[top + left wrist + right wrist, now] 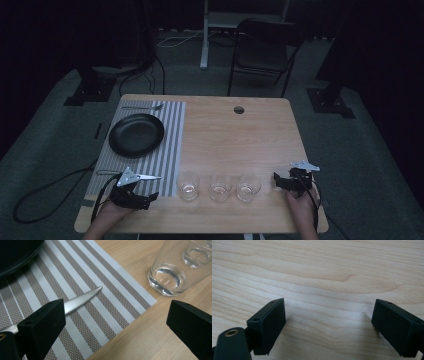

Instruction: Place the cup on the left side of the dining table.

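Observation:
My left gripper [149,188] [115,311] hovers open over the near right corner of a striped placemat [167,150] [75,275]. A serrated table knife [149,177] [83,299] lies flat on the mat, its blade running behind the left jaw; nothing is between the jaws. Three clear empty glasses [188,185] [220,187] [248,186] stand in a row on the wood right of the mat; the nearest one [170,277] is ahead of the left gripper. My right gripper [279,181] [328,308] rests open over bare wood right of the glasses.
A black plate [136,135] [15,252] sits on the mat, with a fork [142,107] beyond it at the far edge. The wooden table [240,145] has a cable hole [239,109] near the back. A folding chair [262,50] stands behind the table.

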Demonstrator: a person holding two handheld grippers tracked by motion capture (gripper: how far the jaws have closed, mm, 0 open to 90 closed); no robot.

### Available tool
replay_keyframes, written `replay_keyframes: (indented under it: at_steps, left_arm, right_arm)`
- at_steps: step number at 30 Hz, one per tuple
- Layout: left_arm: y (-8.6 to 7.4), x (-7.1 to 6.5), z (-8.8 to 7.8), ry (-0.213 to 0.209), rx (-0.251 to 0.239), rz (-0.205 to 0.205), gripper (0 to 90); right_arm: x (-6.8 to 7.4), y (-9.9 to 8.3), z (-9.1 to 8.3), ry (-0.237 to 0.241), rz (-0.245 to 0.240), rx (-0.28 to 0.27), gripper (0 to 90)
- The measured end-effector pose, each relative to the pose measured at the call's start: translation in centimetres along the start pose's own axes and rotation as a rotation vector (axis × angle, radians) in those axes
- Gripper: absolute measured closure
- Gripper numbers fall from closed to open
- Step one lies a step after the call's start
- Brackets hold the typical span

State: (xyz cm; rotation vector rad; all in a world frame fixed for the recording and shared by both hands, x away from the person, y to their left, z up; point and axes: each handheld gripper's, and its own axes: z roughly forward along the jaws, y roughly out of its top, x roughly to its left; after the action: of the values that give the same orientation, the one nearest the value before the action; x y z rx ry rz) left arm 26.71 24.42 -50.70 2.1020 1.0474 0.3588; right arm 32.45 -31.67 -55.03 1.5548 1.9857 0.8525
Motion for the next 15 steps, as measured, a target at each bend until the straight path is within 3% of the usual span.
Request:
replay_keyframes:
  at_steps: [10,15]
  left_arm:
    - [1.4,-0.9,-0.1,-0.087,-0.048,0.063,2.7]
    - [2.2,-1.5,0.0,-0.11,-0.059,0.088,2.7]
  right_arm:
    - [0.0,0.0,0.0,0.0,0.0,0.0,11.6]
    - [0.0,0.0,0.0,0.0,0.001,0.0,11.6]
